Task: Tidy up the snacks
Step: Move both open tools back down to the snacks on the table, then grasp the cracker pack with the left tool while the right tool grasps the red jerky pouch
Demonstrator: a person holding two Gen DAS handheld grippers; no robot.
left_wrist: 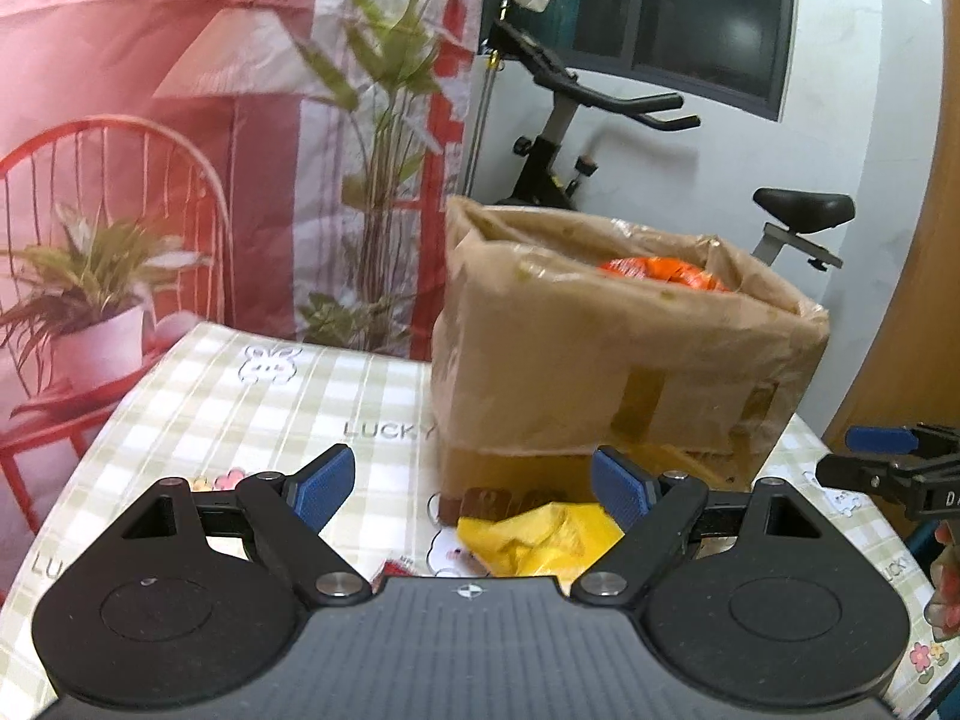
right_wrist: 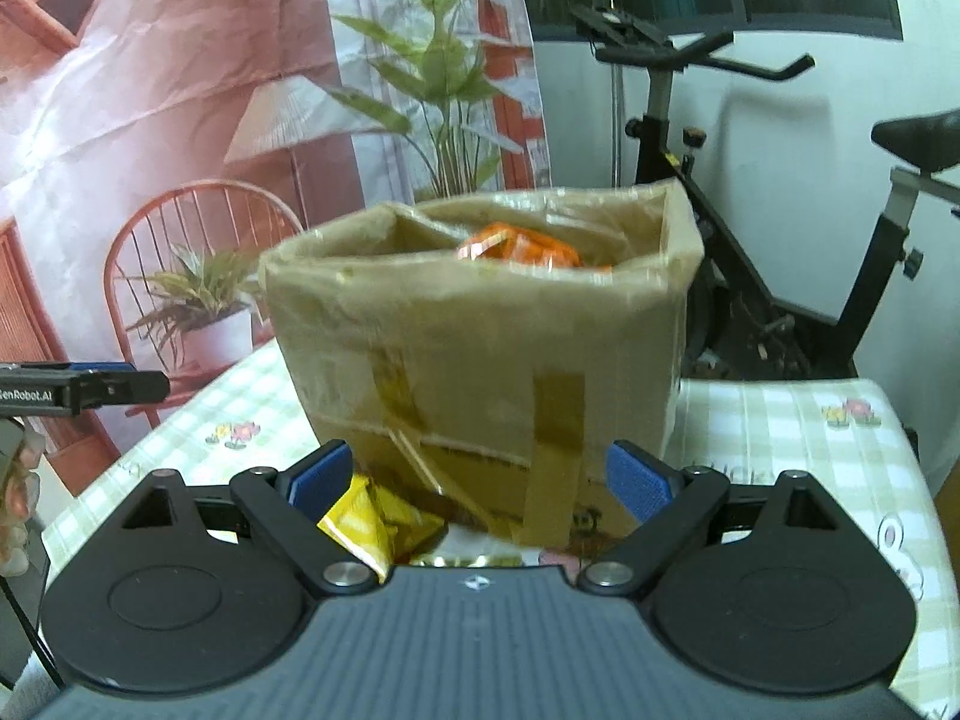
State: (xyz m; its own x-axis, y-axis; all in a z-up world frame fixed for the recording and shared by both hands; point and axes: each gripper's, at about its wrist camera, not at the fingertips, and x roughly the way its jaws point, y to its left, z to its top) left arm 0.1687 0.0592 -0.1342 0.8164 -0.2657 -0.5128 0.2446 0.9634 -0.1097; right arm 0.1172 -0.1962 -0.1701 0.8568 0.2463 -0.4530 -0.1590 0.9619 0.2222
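Hovering both tools over snack packets in front of a cardboard box on the worktop.

Left tool (left_wrist: 471, 483) has jaws spread wide, nothing between the pads; a yellow snack packet (left_wrist: 534, 540) lies on the checked cloth just below and between them, close to the box's near bottom edge. Right tool (right_wrist: 477, 480) is also wide apart and empty, with the same yellow packet showing by its left pad. Cardboard box (left_wrist: 600, 360), taped and lined with plastic, stands toward the worktop's far edge, top open, an orange snack bag (left_wrist: 666, 273) inside near its far right corner. A small brown packet (left_wrist: 486, 504) sits against the box's base. Worktop (right_wrist: 780, 420) cloth is green-checked. An exercise bike (right_wrist: 750, 240) stands behind.
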